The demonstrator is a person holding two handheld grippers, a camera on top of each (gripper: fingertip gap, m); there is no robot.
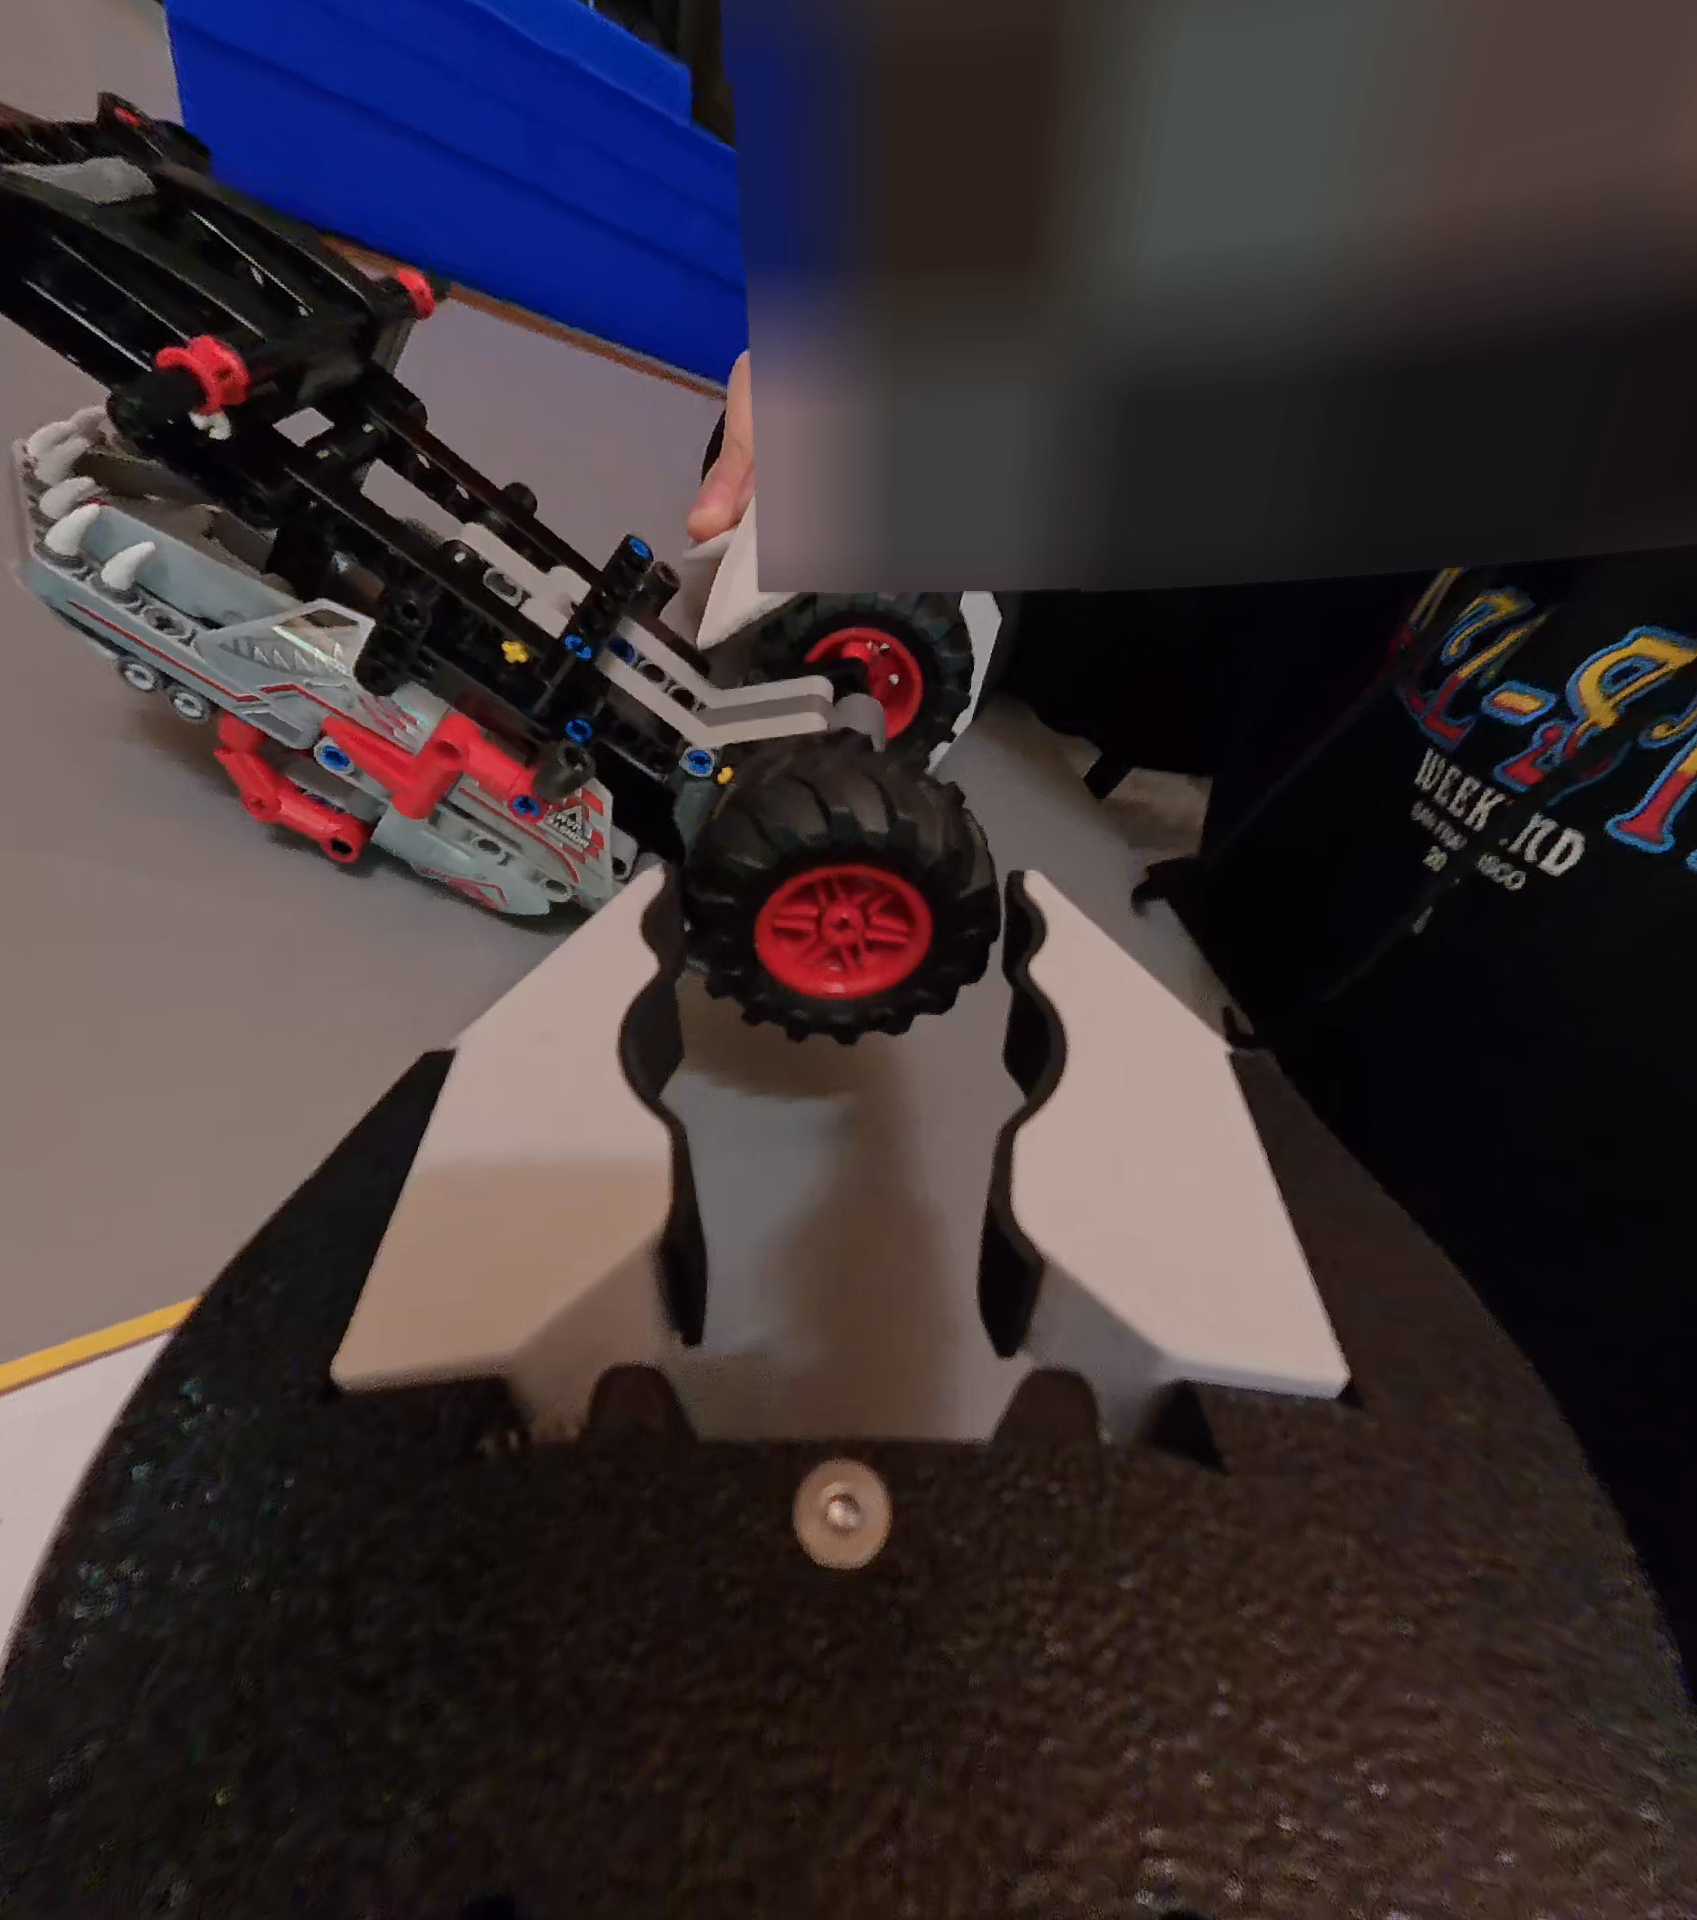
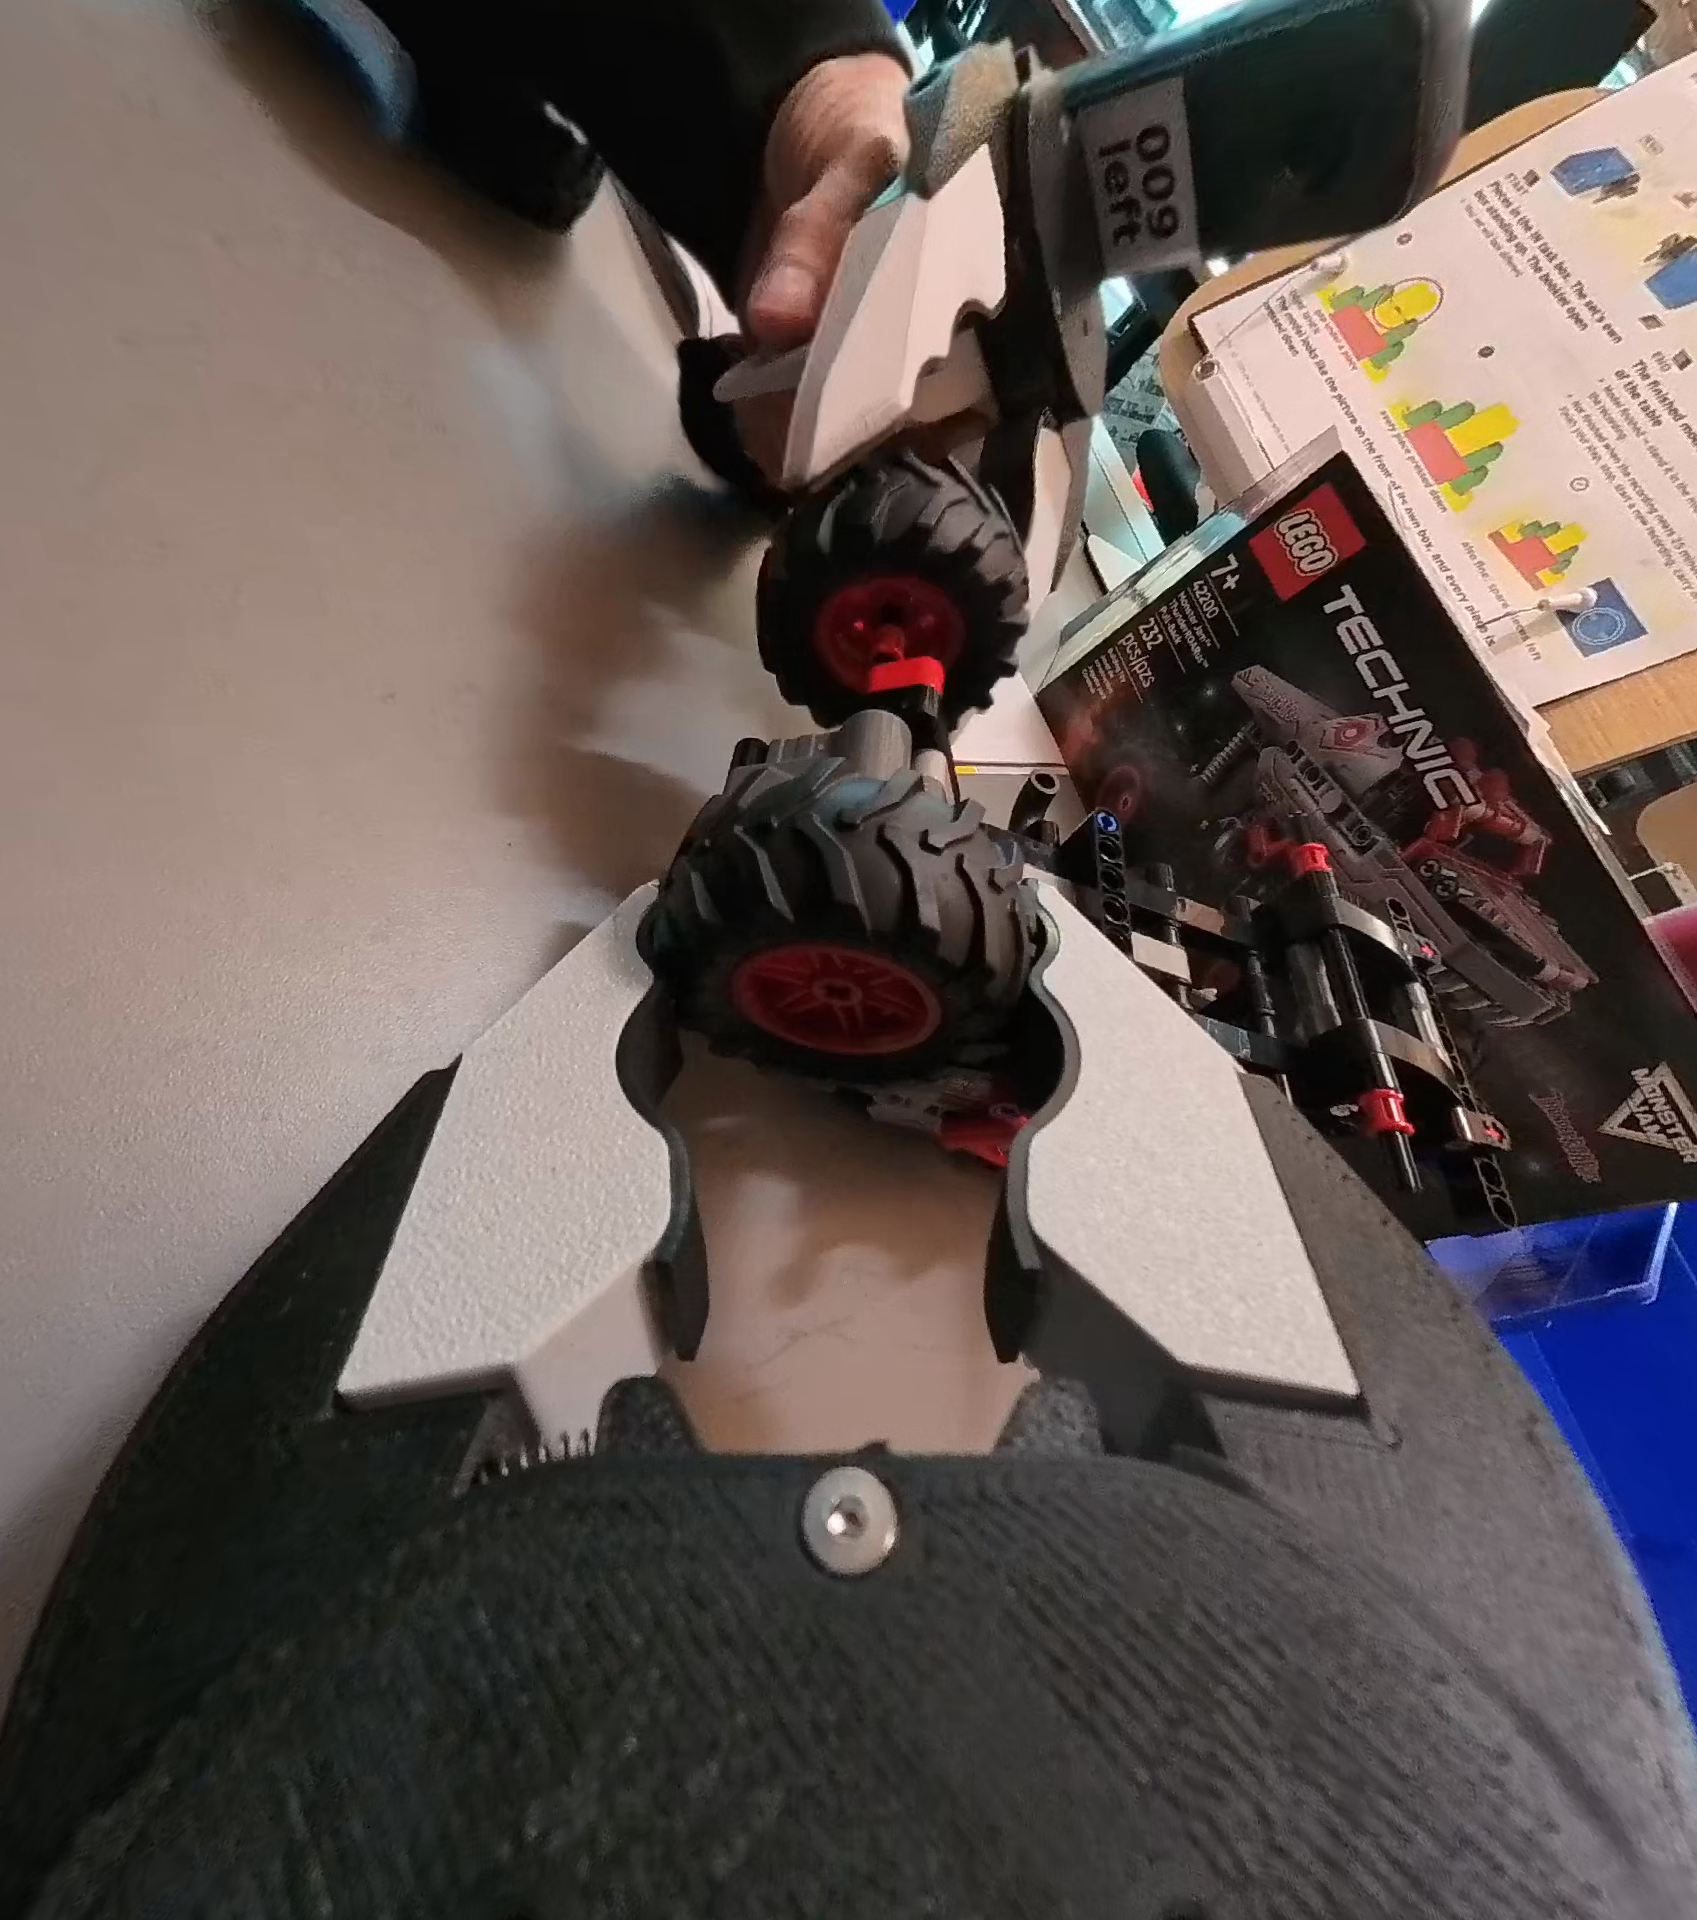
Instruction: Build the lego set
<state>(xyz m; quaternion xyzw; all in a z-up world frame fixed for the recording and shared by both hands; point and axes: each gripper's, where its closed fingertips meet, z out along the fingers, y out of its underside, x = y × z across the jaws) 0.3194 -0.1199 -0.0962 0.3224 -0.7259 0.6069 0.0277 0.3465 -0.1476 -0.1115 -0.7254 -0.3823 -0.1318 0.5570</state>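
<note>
The Lego truck model has a grey toothed body, red parts and a black frame. It is tipped up on the grey table. Two black tyres with red hubs sit on one axle at its near end. My left gripper is shut on one wheel, fingertips on both sides of the tyre. My right gripper is shut on the other wheel. In the right wrist view the left gripper clamps the far wheel. In the left wrist view the right gripper shows behind the far wheel.
Blue bins stand behind the model. The Lego set box stands to the right, with a printed instruction sheet on cardboard behind it and a blue bin below. A person in a black shirt is close by. One gripper's finger ends stand about 5 centimetres off the other's.
</note>
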